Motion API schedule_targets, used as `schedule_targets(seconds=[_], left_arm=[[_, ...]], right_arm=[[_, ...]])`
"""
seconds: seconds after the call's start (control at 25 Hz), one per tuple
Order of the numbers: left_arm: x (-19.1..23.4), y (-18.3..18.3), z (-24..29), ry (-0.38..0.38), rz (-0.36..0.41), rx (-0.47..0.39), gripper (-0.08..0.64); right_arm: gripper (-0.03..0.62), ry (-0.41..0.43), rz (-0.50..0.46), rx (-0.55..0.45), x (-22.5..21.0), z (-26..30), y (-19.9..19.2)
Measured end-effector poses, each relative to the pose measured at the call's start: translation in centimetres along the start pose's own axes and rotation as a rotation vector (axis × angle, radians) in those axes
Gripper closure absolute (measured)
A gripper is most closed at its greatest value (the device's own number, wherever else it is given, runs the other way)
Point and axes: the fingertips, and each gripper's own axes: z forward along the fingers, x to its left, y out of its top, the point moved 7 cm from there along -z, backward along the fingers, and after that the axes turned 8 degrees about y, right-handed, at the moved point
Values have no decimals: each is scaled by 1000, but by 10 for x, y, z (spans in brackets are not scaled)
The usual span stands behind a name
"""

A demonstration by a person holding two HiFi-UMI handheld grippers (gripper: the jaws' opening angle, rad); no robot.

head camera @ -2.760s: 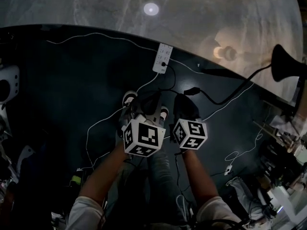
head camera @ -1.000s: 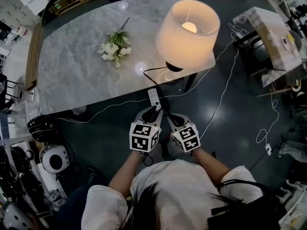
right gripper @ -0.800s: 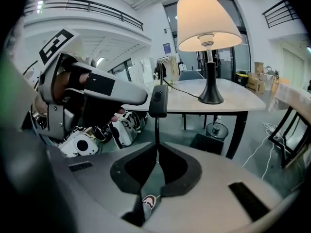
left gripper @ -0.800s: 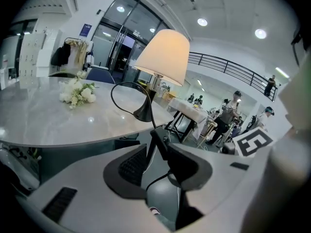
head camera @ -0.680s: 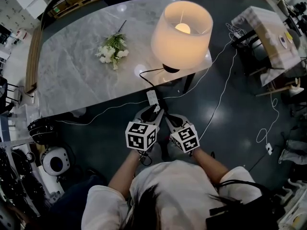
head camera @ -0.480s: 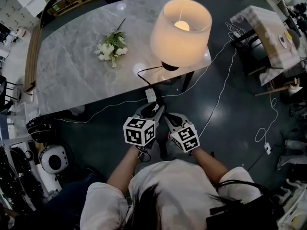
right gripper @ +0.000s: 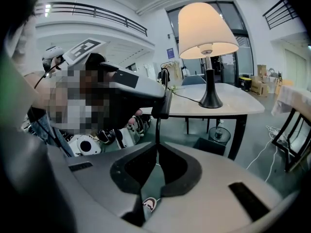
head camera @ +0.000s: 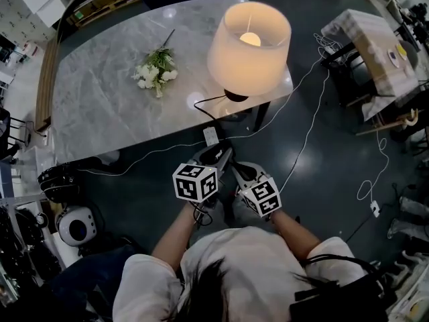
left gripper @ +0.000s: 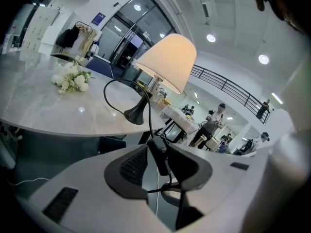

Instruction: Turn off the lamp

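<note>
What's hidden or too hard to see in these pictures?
Head view: the white power strip is too small to show its sockets.
Left gripper view: the switch is dark, its button unreadable; the lampshade hides the bulb.
Right gripper view: the cord disappears between the right gripper's jaws.

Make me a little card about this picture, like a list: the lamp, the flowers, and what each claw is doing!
lamp: lit, standing near the corner of the table
flowers: white bunch lying on the table, apart from the lamp
switch: black, on the lamp's cord, off the table
left claw: open, jaws have just been opening, switch between them but not pinched
right claw: shut on the cord below the switch
job: not done, the lamp glows
</note>
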Motion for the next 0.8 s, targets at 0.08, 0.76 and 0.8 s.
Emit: schedule_targets(seconds=[0.08,0.76,0.8], left_arm=[[-1,1,2,-20,-16,3,442],[-7,8,12,-35,-6,26,446],[-6,8,12,-27,-3,26,449]], right_arm=[[578,1,1,-5,-1,-1,0],[578,29,-16,5,-6,0,4],[578,33,-15,7,-6,1,4]])
